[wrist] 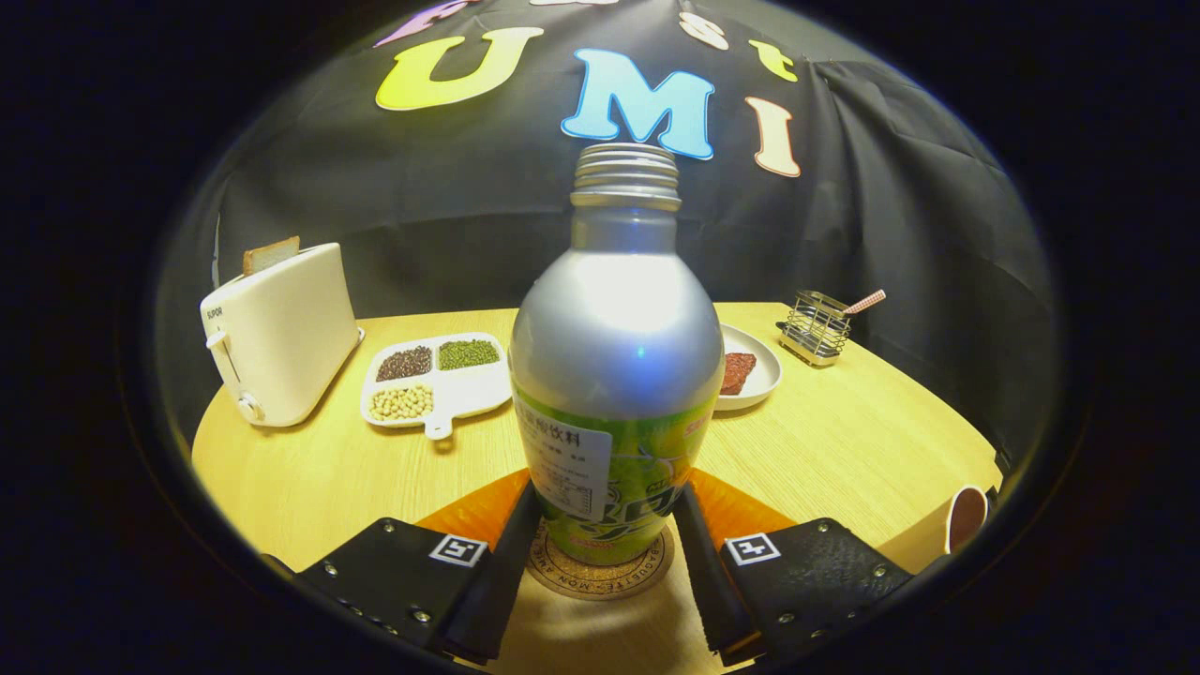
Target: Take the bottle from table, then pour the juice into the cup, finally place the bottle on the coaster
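Observation:
A silver bottle (619,356) with a green label and an uncapped threaded neck stands upright on a round cork coaster (600,574), close in front of me. My gripper (607,516) is shut on the bottle's lower body, with one finger pressed against each side of the label. The coaster lies on the wooden table (844,441) between the fingers. A cup (966,517) with a dark inside sits at the table's near right edge, well to the right of the fingers.
Beyond the bottle to the left stand a white toaster (281,333) holding a slice of bread and a white divided tray (436,380) of beans. A plate (755,370) with a reddish-brown piece and a wire holder (817,326) with a straw sit beyond it to the right.

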`<action>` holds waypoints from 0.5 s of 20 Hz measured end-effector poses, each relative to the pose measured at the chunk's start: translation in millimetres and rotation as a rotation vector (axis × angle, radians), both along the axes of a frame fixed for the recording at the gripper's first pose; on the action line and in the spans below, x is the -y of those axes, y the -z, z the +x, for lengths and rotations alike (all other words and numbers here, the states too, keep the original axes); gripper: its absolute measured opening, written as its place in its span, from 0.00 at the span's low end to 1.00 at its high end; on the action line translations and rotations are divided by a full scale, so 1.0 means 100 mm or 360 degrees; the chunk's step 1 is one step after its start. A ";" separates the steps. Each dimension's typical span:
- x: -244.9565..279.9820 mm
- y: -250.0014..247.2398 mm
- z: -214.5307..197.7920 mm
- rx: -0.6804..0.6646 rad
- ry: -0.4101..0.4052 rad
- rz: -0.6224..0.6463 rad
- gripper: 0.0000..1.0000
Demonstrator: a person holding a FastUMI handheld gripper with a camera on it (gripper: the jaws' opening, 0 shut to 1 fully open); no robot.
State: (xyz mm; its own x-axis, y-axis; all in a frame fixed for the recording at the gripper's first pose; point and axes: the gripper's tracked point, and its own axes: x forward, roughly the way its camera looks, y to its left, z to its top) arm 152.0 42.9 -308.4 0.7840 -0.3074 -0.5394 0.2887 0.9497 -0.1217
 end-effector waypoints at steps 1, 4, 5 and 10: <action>0.00 0.03 -0.01 -0.0015 -0.0006 -0.0009 0.78; 0.00 0.01 -0.02 0.0006 -0.0006 -0.0010 0.78; 0.01 0.02 -0.02 0.0010 -0.0003 0.0002 0.79; 0.05 0.02 -0.08 0.0026 0.0024 0.0049 0.82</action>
